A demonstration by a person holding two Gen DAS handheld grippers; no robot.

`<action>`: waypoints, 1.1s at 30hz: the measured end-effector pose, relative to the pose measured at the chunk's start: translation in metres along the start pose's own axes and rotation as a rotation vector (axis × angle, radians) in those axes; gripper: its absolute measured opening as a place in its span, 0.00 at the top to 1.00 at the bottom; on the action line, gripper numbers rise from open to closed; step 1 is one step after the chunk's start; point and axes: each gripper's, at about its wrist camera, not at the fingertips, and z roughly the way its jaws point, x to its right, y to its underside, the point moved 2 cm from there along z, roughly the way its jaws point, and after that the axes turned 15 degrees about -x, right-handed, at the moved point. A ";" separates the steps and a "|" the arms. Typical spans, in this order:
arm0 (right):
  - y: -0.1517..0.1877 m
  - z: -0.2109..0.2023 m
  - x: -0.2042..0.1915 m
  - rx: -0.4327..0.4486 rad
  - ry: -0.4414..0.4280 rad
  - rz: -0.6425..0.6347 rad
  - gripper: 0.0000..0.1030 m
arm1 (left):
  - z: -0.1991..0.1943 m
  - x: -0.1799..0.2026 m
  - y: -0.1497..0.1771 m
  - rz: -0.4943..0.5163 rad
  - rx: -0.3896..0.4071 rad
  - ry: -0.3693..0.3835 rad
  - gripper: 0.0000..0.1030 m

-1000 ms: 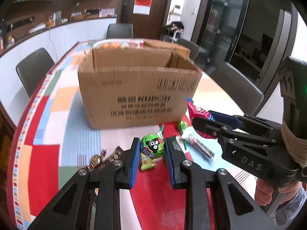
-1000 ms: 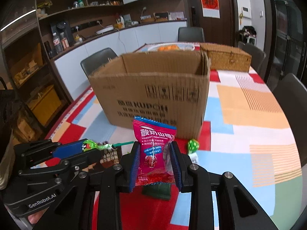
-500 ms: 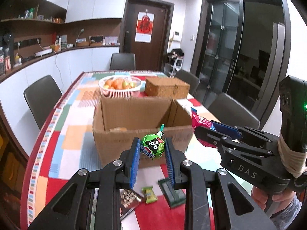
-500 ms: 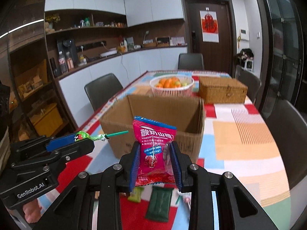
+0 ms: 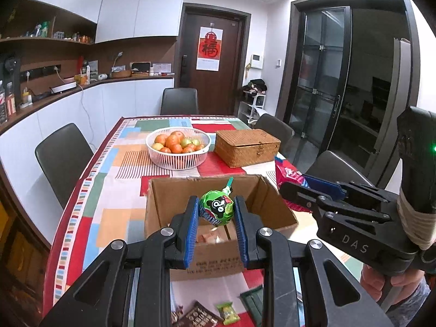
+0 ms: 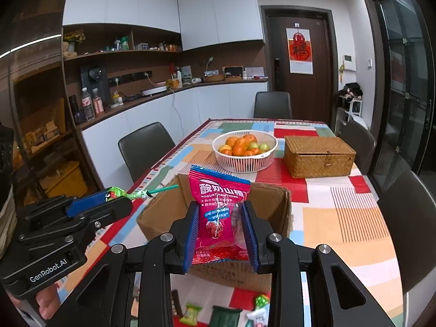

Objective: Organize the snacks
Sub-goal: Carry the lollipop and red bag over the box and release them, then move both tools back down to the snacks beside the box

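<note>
Left tool [image 5: 215, 218] clamped on green round wrapped lollipop [image 5: 216, 210], right tool [image 6: 220, 227] on pink hawthorn snack pouch [image 6: 219, 212]; both above open brown cardboard box [image 5: 209, 209]; sth inside already, probably; several wrapped snacks [image 6: 190, 313] left on tabletop.

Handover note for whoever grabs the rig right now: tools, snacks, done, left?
Left tool: shut on the green-wrapped lollipop, held above the open brown cardboard box.
Right tool: shut on the magenta yogurt hawthorn packet, also over the box.
Done: both snacks lifted; something already lies in the box.
Left: release both, then collect the small green candy, dark green packet and other wrappers on the patchwork tablecloth in front of the box.
</note>
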 end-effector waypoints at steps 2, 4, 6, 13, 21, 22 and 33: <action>-0.008 0.008 0.002 -0.015 0.002 0.001 0.69 | 0.009 -0.004 -0.007 -0.003 -0.019 0.003 0.75; -0.013 0.017 0.005 -0.031 0.009 -0.002 0.69 | 0.021 -0.009 -0.013 -0.013 -0.043 0.005 0.75; -0.019 0.024 0.006 -0.044 0.016 -0.009 0.69 | 0.034 -0.014 -0.017 -0.027 -0.077 0.013 0.75; -0.032 0.061 0.011 -0.132 0.060 -0.035 0.69 | 0.069 -0.027 -0.031 -0.051 -0.159 0.007 0.75; -0.029 0.074 0.020 -0.164 0.080 0.009 0.59 | 0.067 -0.019 -0.028 -0.013 -0.166 -0.065 0.60; -0.025 0.070 0.020 -0.158 0.095 0.005 0.59 | 0.063 -0.015 -0.025 0.000 -0.155 -0.076 0.59; 0.012 0.027 0.016 -0.119 0.090 -0.041 0.59 | 0.033 0.013 0.014 0.024 -0.156 -0.023 0.57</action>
